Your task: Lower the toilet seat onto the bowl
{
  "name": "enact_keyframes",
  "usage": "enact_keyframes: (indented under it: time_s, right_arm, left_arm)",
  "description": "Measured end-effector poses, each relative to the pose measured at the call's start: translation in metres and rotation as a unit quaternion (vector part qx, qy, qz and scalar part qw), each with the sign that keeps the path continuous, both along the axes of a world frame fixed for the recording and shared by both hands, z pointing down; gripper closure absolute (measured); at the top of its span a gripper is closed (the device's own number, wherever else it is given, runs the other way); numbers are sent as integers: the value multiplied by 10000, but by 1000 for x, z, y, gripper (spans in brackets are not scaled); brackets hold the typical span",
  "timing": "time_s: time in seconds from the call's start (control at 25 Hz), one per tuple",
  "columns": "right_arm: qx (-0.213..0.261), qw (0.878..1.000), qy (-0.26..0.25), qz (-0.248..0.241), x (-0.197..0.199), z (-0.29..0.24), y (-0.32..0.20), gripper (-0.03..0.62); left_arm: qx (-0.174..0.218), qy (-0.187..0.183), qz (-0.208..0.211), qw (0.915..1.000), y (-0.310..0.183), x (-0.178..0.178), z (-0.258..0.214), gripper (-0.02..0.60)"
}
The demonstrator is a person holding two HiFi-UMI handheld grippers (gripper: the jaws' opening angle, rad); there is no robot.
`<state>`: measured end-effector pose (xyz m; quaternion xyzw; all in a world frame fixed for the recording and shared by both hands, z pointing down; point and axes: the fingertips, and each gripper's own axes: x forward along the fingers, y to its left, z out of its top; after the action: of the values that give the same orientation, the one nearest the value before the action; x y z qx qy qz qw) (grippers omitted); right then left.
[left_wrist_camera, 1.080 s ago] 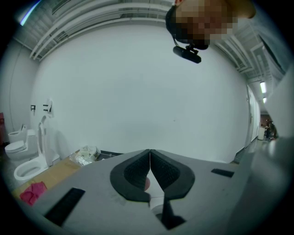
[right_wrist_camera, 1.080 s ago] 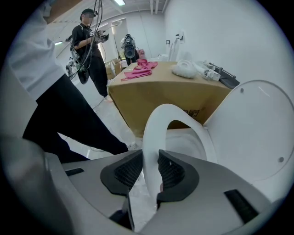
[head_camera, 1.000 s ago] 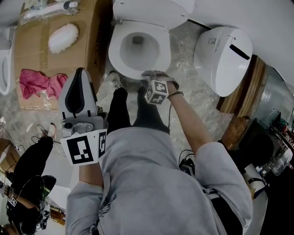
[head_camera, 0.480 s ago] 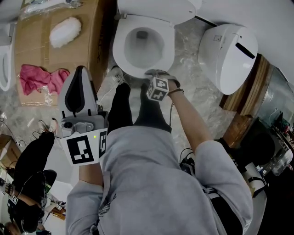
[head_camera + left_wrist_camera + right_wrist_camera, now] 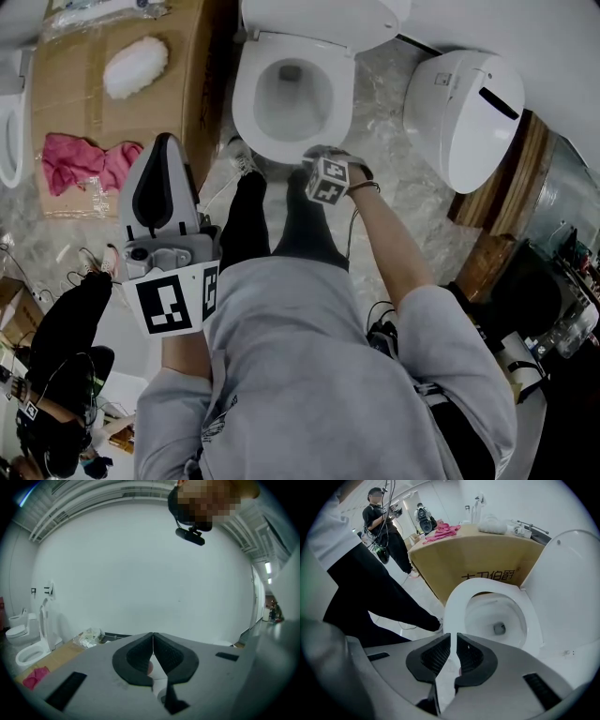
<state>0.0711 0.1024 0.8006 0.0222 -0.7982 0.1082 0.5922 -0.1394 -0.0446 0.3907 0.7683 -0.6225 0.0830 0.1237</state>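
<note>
From the head view, the toilet seat (image 5: 242, 101) lies flat on the bowl (image 5: 286, 117). The right gripper (image 5: 319, 161) points down at its front edge, and the left gripper (image 5: 165, 148) is held well back. In the left gripper view, its fingers (image 5: 140, 656) are clenched on nothing. In the right gripper view, the fingers (image 5: 437, 654) have just been closing and stand a thin slit apart, with nothing between them. The toilet seat lies just beyond their tips.

Head view looks steeply down from above the person's torso, toilet seat (image 5: 244, 105) at top, mid-distance. Right gripper view tilts down, close over the same seat (image 5: 457, 603), also sharing cardboard box (image 5: 58, 105) (image 5: 454, 559) and pink cloth (image 5: 80, 164) (image 5: 440, 530). Left gripper view faces about level at a far white wall (image 5: 140, 573); box (image 5: 65, 651) and cloth (image 5: 35, 678) sit lower left.
</note>
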Motion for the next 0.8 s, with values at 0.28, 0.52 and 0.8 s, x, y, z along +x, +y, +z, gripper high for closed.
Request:
enact_keyframes:
  time_s: [0.28,0.52,0.8]
  right_arm:
    - [66,9997,35,229,7,-9,-3,579]
    - [245,9984,50,502,7,-22,-12,590]
    - [406,9927,-109,1130,3,-48,-30,594]
  left_arm:
    - [149,54,68,9999,-3,6,-12,581]
    - [297,84,143,9994,-5,7,-26,580]
    - [457,176,303,9983,-9,16,-43,581]
